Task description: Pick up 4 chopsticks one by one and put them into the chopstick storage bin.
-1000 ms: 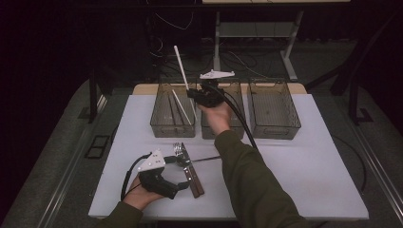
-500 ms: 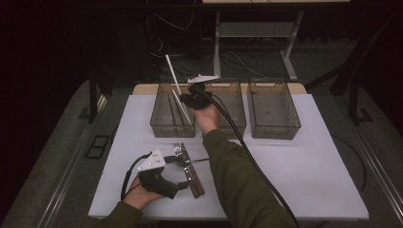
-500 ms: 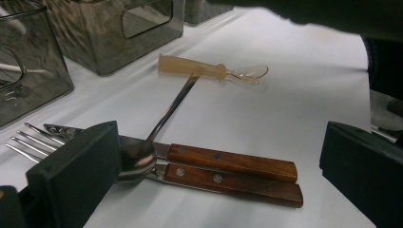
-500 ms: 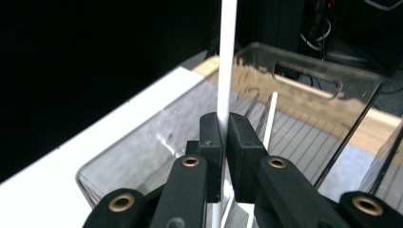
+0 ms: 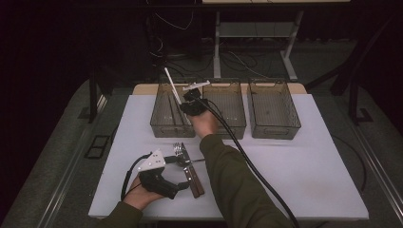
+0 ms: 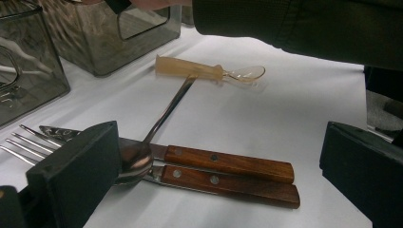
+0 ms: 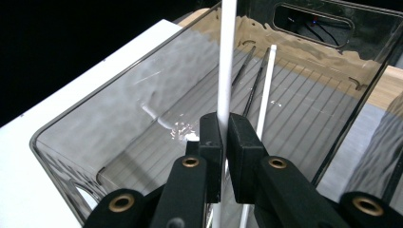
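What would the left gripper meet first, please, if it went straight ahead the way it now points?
Probably the metal spoon and the two wooden-handled pieces lying just ahead of the left gripper, between its open fingers; depth is hard to judge.

My right gripper (image 7: 223, 142) has black jaws with brass-coloured rivets, and I see a plain white chopstick (image 7: 226, 57) between them. Below it is a smoky grey see-through bin (image 7: 71, 137) with a ribbed, striped floor, where another white stick (image 7: 265, 90) and two black ones (image 7: 244, 66) lie. The desk (image 5: 294, 166) is white, with a tan wooden strip along its far edge. My left gripper (image 6: 214, 175) is black too. Near it I see two reddish-brown wooden handles (image 6: 228, 164) with silver rivets, a silver spoon (image 6: 164, 116), silver fork tines (image 6: 19, 140) and a pale amber translucent spoon (image 6: 209, 72). My sleeve (image 5: 237, 190) is dark olive.
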A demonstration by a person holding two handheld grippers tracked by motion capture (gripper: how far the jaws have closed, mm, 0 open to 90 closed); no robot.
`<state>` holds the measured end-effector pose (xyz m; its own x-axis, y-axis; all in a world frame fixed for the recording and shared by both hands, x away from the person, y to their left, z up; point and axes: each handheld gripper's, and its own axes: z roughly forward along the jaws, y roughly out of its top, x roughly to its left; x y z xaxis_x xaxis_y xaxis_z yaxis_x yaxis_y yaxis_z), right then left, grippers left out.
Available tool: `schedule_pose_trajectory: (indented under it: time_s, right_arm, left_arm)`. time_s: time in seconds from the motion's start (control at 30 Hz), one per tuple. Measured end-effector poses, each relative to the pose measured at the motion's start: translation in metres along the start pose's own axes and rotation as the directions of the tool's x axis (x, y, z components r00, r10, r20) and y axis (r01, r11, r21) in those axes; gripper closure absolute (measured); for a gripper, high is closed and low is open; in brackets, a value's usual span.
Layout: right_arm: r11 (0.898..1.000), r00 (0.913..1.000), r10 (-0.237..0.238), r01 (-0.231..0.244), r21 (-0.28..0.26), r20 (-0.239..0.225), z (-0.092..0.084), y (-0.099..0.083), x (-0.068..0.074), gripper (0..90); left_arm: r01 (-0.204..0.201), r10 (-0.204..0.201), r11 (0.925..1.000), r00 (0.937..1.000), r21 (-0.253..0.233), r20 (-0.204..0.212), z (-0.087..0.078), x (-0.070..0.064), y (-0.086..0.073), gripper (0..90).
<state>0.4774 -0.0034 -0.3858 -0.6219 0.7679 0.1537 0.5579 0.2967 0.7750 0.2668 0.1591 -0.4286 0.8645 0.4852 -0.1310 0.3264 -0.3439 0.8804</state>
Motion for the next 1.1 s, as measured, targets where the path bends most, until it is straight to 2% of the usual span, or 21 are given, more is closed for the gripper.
schedule_pose_trajectory:
  time_s: [0.13,0.33,0.53,0.73,0.87,1.03,1.1]
  right_arm:
    - [0.997,0.9997,0.021,-0.022,0.080,0.013,0.005,0.002,-0.001,85.1]
    - [0.991,0.9997,0.009,-0.012,0.133,0.021,0.010,0.004,0.002,82.4]
    - [0.992,0.9998,-0.001,-0.002,0.126,0.021,0.009,0.004,0.002,71.4]
    - [0.993,0.9999,-0.009,0.010,0.116,-0.006,0.003,0.004,0.003,51.4]
    - [0.995,0.9988,-0.005,0.009,0.098,-0.048,-0.011,0.005,0.001,44.5]
    - [0.996,0.9931,-0.036,0.045,0.077,-0.112,-0.033,0.005,-0.006,33.4]
    - [0.996,0.9908,-0.053,0.061,0.066,-0.124,-0.043,0.004,-0.009,29.8]
  left_arm:
    - [-0.001,0.001,1.0000,1.0000,0.000,0.001,0.000,0.000,0.000,0.0]
    - [0.000,0.000,1.0000,1.0000,-0.002,0.002,0.000,0.000,0.000,0.0]
    - [0.000,0.000,1.0000,1.0000,-0.003,0.001,0.000,0.000,0.000,0.0]
    - [0.001,-0.001,1.0000,1.0000,-0.001,0.001,0.000,0.000,0.000,0.0]
    - [-0.003,0.003,1.0000,1.0000,-0.002,0.000,0.000,0.001,0.000,0.0]
    - [-0.014,0.014,0.9999,0.9999,0.005,0.000,-0.001,0.001,0.000,0.0]
    - [-0.016,0.016,0.9999,0.9999,0.005,0.001,-0.001,0.001,0.000,0.0]
